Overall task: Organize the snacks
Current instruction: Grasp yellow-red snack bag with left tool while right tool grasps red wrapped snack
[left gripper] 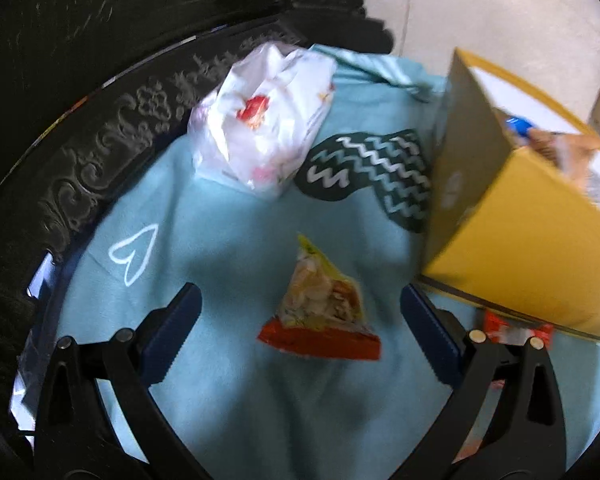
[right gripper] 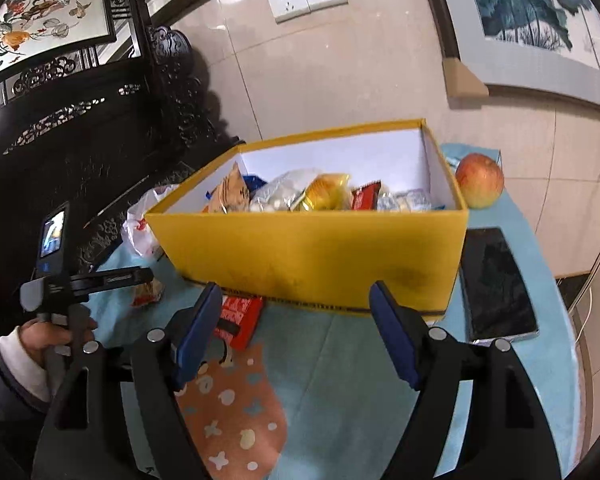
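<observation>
Blue cloth (left gripper: 228, 240) covered our table; far right stood the yellow box (right gripper: 312, 248), already holding snacks. Nearer lay a snack packet (left gripper: 320, 308), framed by our left gripper (left gripper: 300, 320), jaws spread; our right gripper (right gripper: 296, 332) gaped empty too.

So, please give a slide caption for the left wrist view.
Open left gripper above a triangular snack packet on blue cloth, beside the yellow box.
</observation>
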Available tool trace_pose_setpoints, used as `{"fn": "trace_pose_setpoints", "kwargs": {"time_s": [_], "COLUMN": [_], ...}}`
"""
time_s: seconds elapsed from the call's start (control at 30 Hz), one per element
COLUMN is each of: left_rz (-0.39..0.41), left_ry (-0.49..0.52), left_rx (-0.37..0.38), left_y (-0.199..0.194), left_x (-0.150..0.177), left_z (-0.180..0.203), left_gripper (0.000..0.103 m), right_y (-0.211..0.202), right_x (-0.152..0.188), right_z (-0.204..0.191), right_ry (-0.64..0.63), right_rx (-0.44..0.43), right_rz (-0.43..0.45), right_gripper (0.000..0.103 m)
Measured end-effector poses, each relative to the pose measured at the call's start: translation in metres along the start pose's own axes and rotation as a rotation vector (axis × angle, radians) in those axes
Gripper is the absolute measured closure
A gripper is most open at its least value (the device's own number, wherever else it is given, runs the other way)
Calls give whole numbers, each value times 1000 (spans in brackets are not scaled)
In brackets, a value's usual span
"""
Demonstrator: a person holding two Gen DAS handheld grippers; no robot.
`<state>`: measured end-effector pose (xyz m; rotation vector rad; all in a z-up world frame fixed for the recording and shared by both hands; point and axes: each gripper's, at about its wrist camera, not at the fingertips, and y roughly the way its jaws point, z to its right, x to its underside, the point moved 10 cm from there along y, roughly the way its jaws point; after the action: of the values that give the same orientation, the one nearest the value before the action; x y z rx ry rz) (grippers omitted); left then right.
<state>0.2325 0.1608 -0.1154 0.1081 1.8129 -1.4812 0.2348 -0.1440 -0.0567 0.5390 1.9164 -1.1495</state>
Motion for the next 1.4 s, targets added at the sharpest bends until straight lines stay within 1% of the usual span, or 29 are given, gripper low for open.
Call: {"fn": "trace_pose_setpoints", "kwargs": {"time_s": [0.07,0.1,0.13,0.17,0.2,0.27,0.33,0.37,0.43,0.5,0.6,0.67,0.7,0.77,0.87,0.93,1.0,1.03,1.13,1.17,1.2,1.23,1.27,1.3,1.33,1.4], "left_rz": [-11,-21,-32,-18,-6,2,3,15,32,39,46,50,52,52,41,32,26,29,29,28,29,29,28,25,24,24], "left_ry": [-2,-3,-3,0,7,23,31,37,57,62,68,73,71,71,54,55,58,54,54,51,49,49,49,51,52,51], "left_rx": [-11,-10,-3,9,-5,3,29,36,39,67,99,110,117,122,137,146,158,158,167,168,168,167,167,167,168,166], "left_y": [12,17,22,24,24,22,17,14,7,2,-7,-9,-10,-10,-7,-5,-4,-4,-3,-3,-3,-3,-3,-3,-2,-1], "left_x": [3,5,8,10,10,12,14,15,17,18,20,21,21,22,27,29,32,32,32,32,33,33,33,34,34,33], "left_z": [-1,-1,1,2,1,4,7,8,11,14,18,20,20,19,17,17,19,20,21,21,20,20,20,21,21,21], "left_gripper": [3,12,26,45,53,57,59,59,59,59,59,59,58,58,58,58,58,58,58,58,58,58,58,58,58,58], "right_y": [5,7,9,12,15,20,24,25,28,34,50,69,78,102,123,128,122,114,90,84,82,81,83,84,90,101], "right_x": [4,6,8,10,12,15,20,21,25,30,33,33,35,42,47,50,58,61,67,65,59,48,40,37,35,38], "right_z": [1,1,1,1,2,3,-1,-4,-18,-34,-59,-71,-73,-79,-81,-87,-99,-109,-129,-129,-124,-116,-113,-114,-118,-129], "right_ry": [2,2,2,1,1,-4,-17,-30,-84,-132,-204,-248,-251,-221,-147,-68,4,15,0,-26,-59,-127,-199,-254,-333,-435], "right_rx": [-10,-12,-13,-14,-12,-6,-2,-4,-8,-15,-6,20,33,24,14,-55,-179,-262,-438,-429,-377,-268,-187,-148,-126,-123], "right_rz": [-16,-21,-27,-34,-42,-61,-89,-97,-117,-144,-186,-213,-236,-304,-345,-354,-389,-405,-438,-422,-387,-325,-279,-258,-249,-265], "right_gripper": [26,26,26,26,26,26,26,26,26,26,26,25,25,24,24,24,24,24,24,24,23,23,19,16,16,16]}}
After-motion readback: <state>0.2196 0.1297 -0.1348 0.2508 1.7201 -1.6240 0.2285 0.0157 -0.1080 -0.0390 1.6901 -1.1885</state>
